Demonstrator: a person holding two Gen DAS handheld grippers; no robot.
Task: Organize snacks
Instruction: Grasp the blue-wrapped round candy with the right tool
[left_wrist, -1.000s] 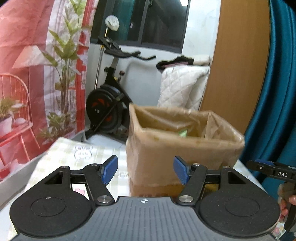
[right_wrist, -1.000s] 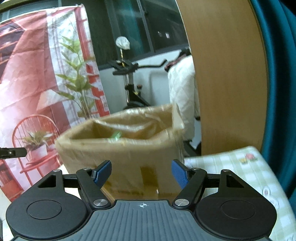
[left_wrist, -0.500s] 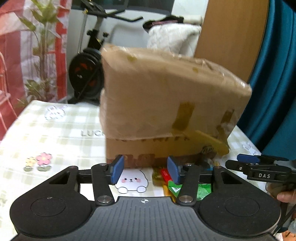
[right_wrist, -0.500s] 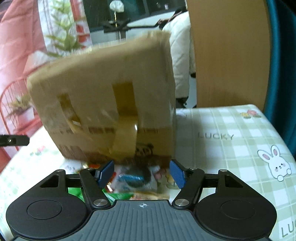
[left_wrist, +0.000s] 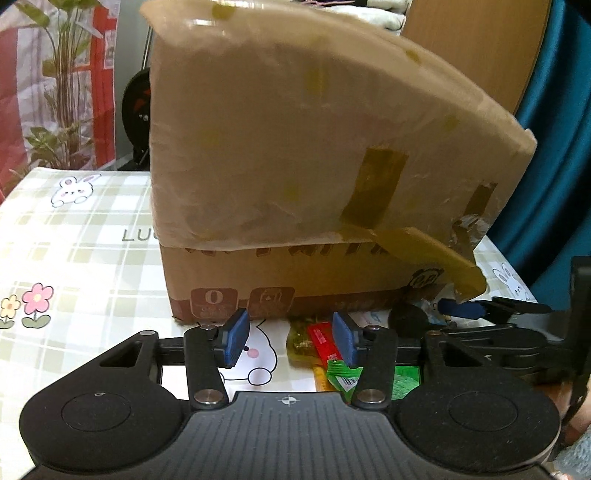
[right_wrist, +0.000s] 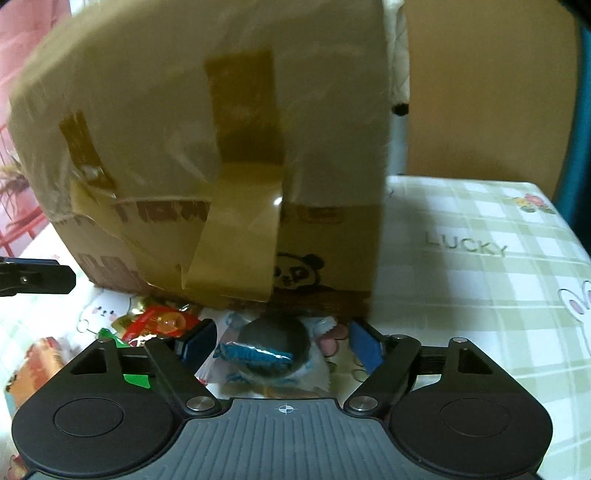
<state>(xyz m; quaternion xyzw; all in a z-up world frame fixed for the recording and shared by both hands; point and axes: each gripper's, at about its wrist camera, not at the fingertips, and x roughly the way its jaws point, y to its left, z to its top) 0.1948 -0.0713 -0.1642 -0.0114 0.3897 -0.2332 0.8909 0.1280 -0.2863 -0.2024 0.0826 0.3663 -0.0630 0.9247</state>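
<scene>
Left wrist view: the left tongs stand part-open and empty, having just been closing, low over the bench in front of the cardboard box, with the red snack packet and green packet lying near the right pad. Right wrist view: the right tongs have just been opening and straddle the dark round wrapped snack without pressing it (the pick step, apparently); the next move calls for closing, then lifting into the box.
</scene>
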